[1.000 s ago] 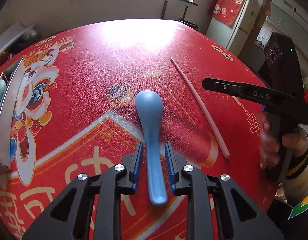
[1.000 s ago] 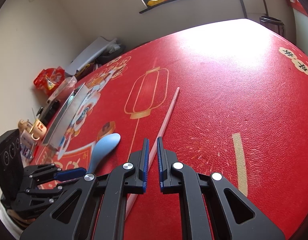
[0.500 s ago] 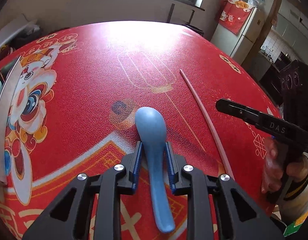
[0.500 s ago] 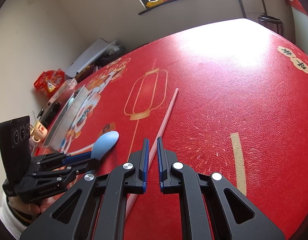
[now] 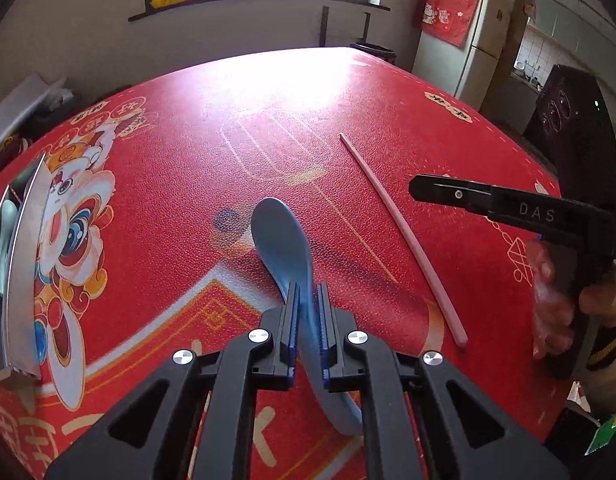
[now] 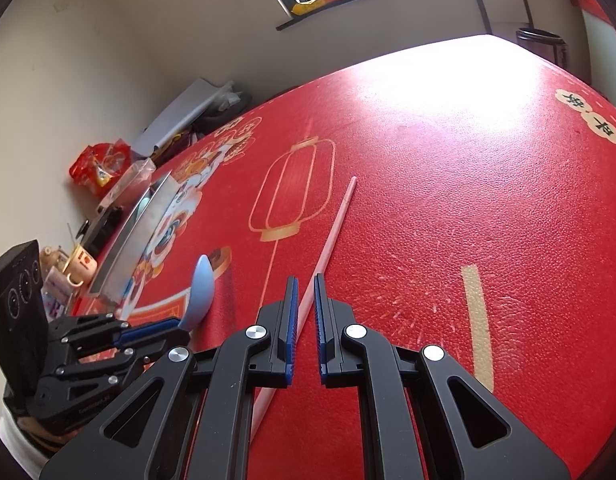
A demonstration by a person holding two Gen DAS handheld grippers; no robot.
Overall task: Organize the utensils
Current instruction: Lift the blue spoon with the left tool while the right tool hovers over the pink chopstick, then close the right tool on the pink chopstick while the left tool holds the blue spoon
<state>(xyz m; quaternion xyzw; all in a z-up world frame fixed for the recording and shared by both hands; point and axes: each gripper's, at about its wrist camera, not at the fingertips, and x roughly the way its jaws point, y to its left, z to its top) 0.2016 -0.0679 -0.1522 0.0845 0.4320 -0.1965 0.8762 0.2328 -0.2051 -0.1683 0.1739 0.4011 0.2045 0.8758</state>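
My left gripper (image 5: 307, 294) is shut on the handle of a blue ceramic spoon (image 5: 282, 240) and holds it tilted above the red table; the spoon also shows in the right wrist view (image 6: 201, 288). A single pink chopstick (image 5: 400, 232) lies on the table to the right of the spoon. My right gripper (image 6: 304, 286) hovers over that chopstick (image 6: 332, 236) with its jaws a narrow gap apart, nothing held; it also shows in the left wrist view (image 5: 448, 192).
A metal utensil tray (image 5: 22, 248) stands at the table's left edge with a pale green utensil (image 5: 6, 224) inside; it also shows in the right wrist view (image 6: 144, 232). Snack bags (image 6: 102, 164) and small items lie beyond it. A fridge (image 5: 464, 36) stands behind.
My left gripper has closed on the blue spoon and lifted it off the table, tilting it. The right gripper stayed over the chopstick.
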